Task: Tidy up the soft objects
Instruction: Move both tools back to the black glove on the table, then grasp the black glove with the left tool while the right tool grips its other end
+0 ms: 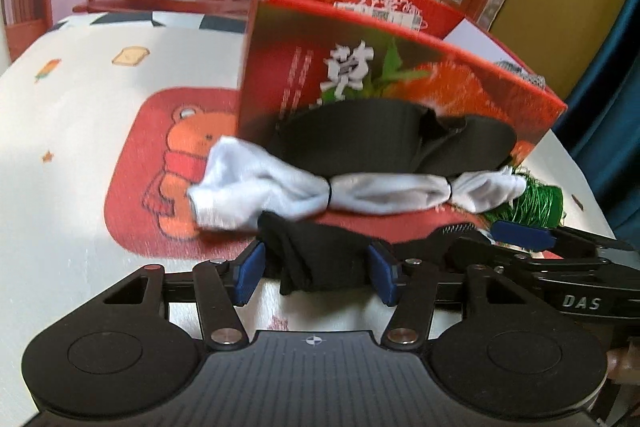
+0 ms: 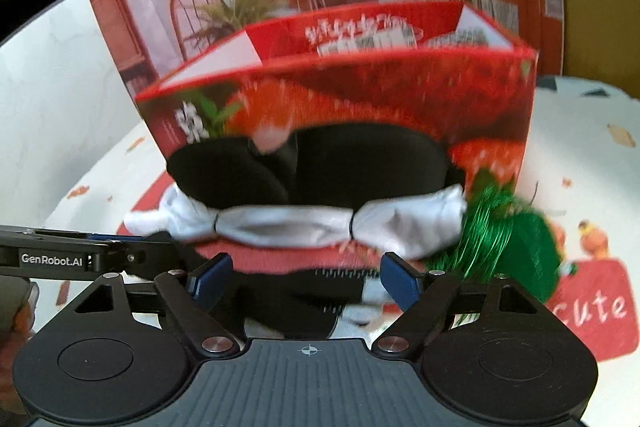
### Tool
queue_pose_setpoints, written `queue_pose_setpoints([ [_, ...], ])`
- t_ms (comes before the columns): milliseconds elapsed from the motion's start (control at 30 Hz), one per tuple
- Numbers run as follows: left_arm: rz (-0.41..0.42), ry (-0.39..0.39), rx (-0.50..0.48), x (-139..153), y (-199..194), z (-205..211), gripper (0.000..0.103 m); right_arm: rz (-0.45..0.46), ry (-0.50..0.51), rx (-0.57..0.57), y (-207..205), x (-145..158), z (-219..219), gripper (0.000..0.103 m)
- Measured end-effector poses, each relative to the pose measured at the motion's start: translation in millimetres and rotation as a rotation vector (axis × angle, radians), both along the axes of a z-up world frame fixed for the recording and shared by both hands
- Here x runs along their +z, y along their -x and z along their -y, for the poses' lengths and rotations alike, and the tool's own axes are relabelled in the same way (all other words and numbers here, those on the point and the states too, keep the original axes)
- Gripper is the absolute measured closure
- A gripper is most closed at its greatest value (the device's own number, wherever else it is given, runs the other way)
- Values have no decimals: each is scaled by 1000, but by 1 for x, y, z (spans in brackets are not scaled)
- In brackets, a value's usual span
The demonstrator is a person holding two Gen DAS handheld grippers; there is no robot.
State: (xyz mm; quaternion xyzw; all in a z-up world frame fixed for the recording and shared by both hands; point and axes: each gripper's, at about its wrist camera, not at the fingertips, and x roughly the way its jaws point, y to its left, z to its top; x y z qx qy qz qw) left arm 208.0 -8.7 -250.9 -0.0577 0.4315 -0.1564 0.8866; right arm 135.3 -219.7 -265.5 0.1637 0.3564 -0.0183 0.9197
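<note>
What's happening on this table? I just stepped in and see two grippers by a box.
A person holds both grippers low over a black cloth item lying before the open red cardboard box. The left gripper straddles one end of the black cloth item, the right gripper the other; neither clearly grips yet. Behind lie a white fabric roll tied with black bands, a black eye mask and green tinsel.

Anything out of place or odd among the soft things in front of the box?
Yes: a green wire coil lies beside the white cloth bundle; it looks stiff, not soft. Nothing looks spilled or damaged.
</note>
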Motion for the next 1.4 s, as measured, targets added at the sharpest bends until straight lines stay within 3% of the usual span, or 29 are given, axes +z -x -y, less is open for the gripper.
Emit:
queue_pose_setpoints([
  [133,4,16,3,-4,4,-4,46,-37,16,1,-1,-12,-6,25],
  [167,7,21,4,-5,5,-4,50,-39,16,2,-1,-15,-7,24],
  [233,4,27,-5,-7,5,-4,69,-33,20,2,0,-16,-8,23],
  [333,13,26,-16,-7,7,-1,80,-31,22,3,0,-17,-10,23],
  [867,-44,26,18,-8,16,-13,81,-31,-4,32,8,-15,-18,24],
  [1400,-42,15,7,-9,15,-10,79,-37,5,26,13,-14,-19,26],
])
